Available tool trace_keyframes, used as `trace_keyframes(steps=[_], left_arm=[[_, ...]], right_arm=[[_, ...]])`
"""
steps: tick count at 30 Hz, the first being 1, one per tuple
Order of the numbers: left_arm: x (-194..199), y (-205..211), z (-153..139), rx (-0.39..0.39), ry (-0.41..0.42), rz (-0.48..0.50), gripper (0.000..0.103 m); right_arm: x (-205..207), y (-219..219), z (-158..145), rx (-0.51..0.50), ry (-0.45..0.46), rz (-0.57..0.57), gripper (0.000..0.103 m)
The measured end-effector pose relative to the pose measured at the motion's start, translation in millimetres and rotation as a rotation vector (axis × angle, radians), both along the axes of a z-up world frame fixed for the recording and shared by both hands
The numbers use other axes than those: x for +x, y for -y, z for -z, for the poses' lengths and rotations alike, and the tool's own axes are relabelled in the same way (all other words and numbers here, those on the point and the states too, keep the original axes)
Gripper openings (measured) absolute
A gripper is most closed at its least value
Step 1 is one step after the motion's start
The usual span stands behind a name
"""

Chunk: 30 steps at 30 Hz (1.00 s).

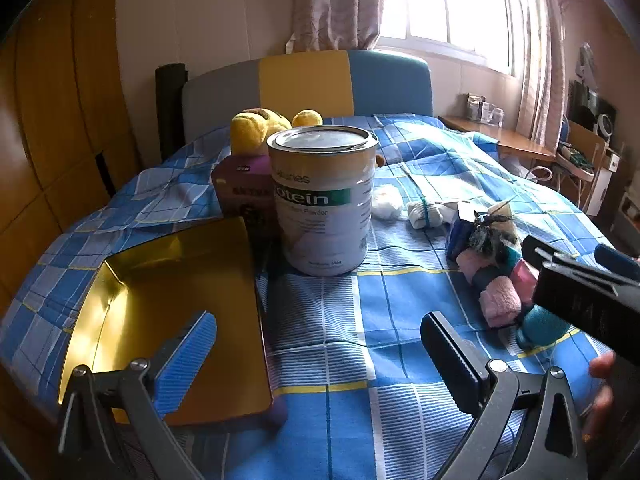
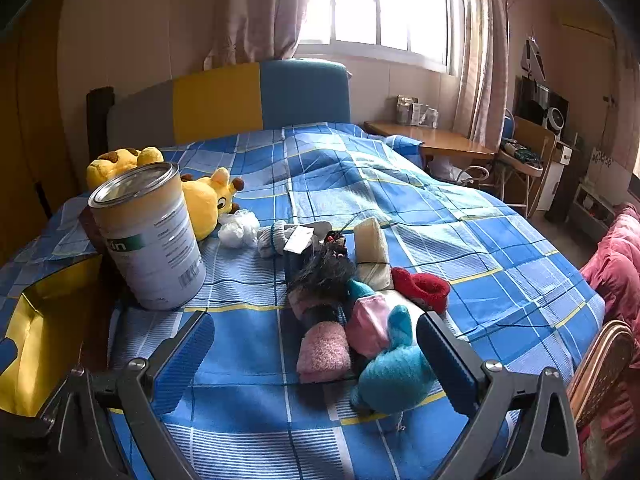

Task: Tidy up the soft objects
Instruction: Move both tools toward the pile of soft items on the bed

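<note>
A heap of rolled socks [image 2: 352, 304] lies on the blue checked bedspread: pink [image 2: 324, 350], teal [image 2: 394, 372], red [image 2: 422, 288], cream [image 2: 374, 254] and a dark furry one. My right gripper [image 2: 316, 350] is open just in front of the heap, empty, with the pink and teal rolls showing between its fingers. In the left wrist view the same socks [image 1: 500, 280] lie at the right. My left gripper [image 1: 320, 352] is open and empty over bare bedspread, beside a gold-lined open box [image 1: 168, 280]. The right gripper's body [image 1: 580, 292] reaches in from the right.
A tall protein tin [image 1: 326, 200] stands mid-bed with a purple box [image 1: 244, 192] beside it. Yellow plush toys [image 2: 208, 196] lie behind them. White bundles [image 2: 240, 228] rest near the tin. A wooden desk [image 2: 432, 140] and a pink blanket [image 2: 616, 264] stand right of the bed.
</note>
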<state>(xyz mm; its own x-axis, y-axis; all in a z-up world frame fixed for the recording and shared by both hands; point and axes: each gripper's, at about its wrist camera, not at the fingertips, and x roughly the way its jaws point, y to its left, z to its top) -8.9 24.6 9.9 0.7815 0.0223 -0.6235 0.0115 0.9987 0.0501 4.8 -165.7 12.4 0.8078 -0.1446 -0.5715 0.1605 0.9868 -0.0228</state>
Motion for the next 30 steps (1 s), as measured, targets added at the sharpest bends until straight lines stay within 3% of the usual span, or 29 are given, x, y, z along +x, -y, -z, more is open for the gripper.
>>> trace_keyframes(steps=[18, 30], left_arm=[[4, 13, 9, 0.014, -0.028, 0.047, 0.103], [8, 29, 18, 0.028, -0.062, 0.122, 0.103]], right_arm=[[31, 24, -20, -0.067, 0.036, -0.002, 0.103], [76, 87, -10, -0.095, 0.062, 0.079, 0.103]])
